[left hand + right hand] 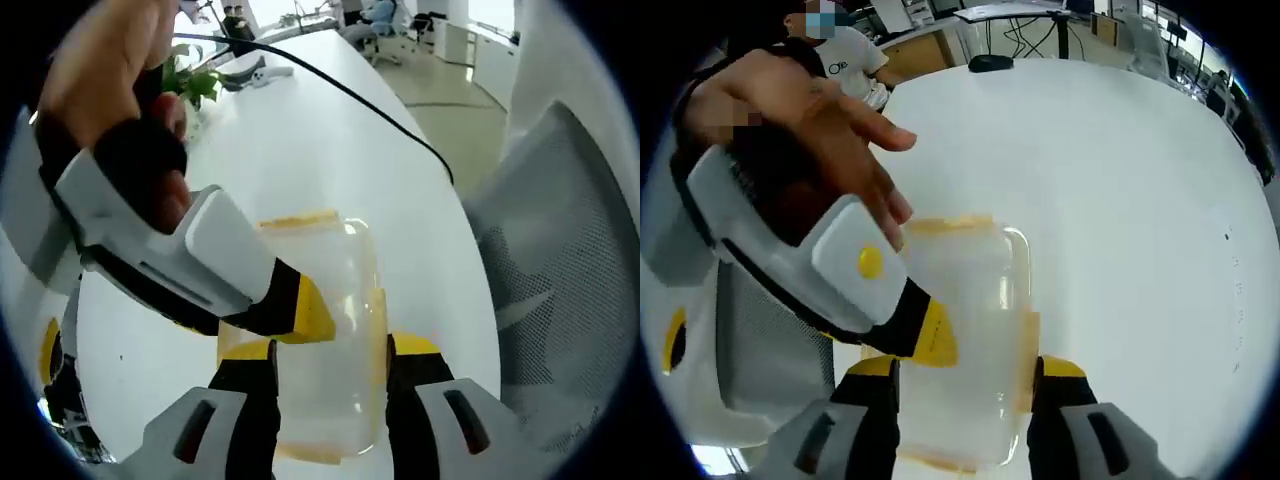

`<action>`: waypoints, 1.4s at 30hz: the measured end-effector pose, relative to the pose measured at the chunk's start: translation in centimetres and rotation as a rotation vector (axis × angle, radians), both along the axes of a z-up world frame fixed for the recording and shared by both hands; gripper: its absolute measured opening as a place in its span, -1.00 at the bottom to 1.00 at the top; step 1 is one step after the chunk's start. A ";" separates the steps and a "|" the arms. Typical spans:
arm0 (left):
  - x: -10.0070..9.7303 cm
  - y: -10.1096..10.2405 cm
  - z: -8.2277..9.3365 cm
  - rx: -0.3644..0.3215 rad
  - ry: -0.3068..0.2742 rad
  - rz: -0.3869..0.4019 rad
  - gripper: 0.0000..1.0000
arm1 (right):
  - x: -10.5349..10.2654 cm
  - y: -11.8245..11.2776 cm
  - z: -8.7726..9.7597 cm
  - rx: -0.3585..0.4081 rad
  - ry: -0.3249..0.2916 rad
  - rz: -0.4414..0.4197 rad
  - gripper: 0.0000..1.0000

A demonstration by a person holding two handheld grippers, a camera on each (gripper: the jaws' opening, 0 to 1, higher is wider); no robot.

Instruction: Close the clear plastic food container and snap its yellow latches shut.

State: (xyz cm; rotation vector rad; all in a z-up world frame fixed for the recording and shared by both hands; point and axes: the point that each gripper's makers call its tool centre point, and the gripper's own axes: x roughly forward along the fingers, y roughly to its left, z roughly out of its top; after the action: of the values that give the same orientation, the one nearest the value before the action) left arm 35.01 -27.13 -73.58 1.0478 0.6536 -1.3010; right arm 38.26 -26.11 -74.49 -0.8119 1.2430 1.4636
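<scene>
The clear plastic container (pixel 330 300) lies on the white table with its lid on. A yellow latch (pixel 300 218) shows at its far end and another (pixel 381 335) on its right side. My left gripper (pixel 332 385) has its jaws against the container's two long sides. In the right gripper view the container (pixel 965 330) also sits between my right gripper's (pixel 965 395) jaws, with its yellow side latch (pixel 1030 345) by the right jaw. Each view has the other gripper (pixel 300 310) (pixel 930 335) reaching in from the upper left, its yellow tip at the container's left edge, held by a hand.
The white table (pixel 1120 180) stretches away behind the container. A black cable (pixel 380 110) runs across it, and a green plant (pixel 195 85) stands at the far left. A grey mesh chair (pixel 560 270) is at the table's right edge. A person stands at the back.
</scene>
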 end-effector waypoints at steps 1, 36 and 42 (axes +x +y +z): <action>0.0 0.1 0.0 -0.012 0.027 0.011 -0.23 | -0.2 -0.1 -0.2 -0.004 0.034 -0.053 -0.01; -0.9 -1.0 0.9 -0.086 0.049 -0.004 -0.17 | 0.1 -1.4 1.2 0.114 -0.119 -0.019 0.09; -0.9 -1.4 2.2 -0.164 0.094 0.020 -0.16 | -0.2 -1.9 1.8 0.164 -0.159 -0.041 0.21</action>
State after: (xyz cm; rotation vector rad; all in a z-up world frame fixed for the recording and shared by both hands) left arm 34.15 -28.52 -71.40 0.8491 0.6147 -1.3691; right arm 38.05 -28.04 -72.71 -0.7720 1.0017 1.4191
